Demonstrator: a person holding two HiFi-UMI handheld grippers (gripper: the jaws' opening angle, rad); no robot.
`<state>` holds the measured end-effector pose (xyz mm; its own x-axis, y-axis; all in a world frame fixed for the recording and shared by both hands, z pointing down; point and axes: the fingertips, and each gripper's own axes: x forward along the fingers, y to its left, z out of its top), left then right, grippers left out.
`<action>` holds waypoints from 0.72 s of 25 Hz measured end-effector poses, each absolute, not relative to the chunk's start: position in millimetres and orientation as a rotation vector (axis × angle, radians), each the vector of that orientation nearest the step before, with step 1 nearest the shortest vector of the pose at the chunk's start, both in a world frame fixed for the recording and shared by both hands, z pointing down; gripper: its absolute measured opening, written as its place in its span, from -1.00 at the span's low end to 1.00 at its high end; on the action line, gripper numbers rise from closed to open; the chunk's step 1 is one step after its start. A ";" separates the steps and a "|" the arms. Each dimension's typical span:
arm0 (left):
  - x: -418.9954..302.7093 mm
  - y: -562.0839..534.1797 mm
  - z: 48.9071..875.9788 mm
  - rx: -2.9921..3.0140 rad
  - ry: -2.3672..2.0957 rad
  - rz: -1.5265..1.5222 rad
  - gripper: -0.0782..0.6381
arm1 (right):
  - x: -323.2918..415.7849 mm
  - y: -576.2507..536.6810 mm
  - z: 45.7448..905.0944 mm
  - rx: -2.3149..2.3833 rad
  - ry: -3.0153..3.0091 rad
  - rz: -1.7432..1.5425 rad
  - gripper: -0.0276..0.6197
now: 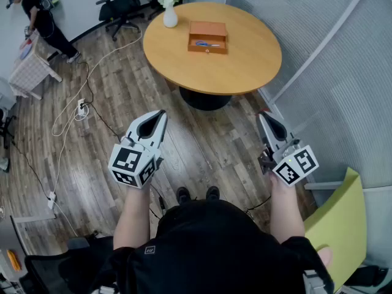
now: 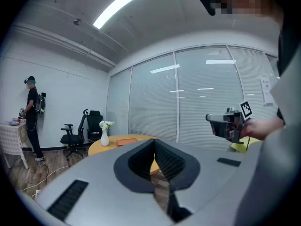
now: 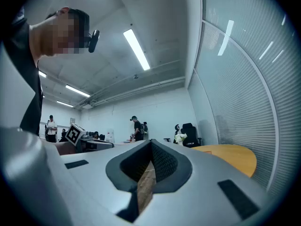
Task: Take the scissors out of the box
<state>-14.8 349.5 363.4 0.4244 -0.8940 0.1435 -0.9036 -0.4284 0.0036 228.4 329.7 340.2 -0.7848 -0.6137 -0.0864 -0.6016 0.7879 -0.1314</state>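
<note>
Both sets of jaws are clenched on nothing as the left gripper (image 1: 160, 114) and right gripper (image 1: 262, 116) hang above the wooden floor (image 1: 202, 149), well apart from the round counter (image 1: 245, 66). There the blue-handled scissors (image 1: 208, 43) lie flat inside the open wooden box (image 1: 208, 51), their long axis along its length, handles toward the white vase (image 1: 170, 17).
</note>
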 end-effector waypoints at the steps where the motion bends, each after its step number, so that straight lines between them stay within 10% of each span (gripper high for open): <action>1: -14.8 349.9 363.8 2.584 -1.632 0.183 -0.74 | 227.6 330.7 341.2 -0.973 2.852 -0.149 -0.81; 18: -72.5 372.6 366.9 2.527 -1.695 0.164 -0.74 | 192.6 344.5 350.8 -0.920 2.932 -0.087 -0.81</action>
<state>-72.5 372.6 366.9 0.3770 -0.9153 0.1417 -0.9255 -0.3784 0.0183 192.6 344.5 350.8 -0.8188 -0.5722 -0.0472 -0.5684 0.8194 -0.0738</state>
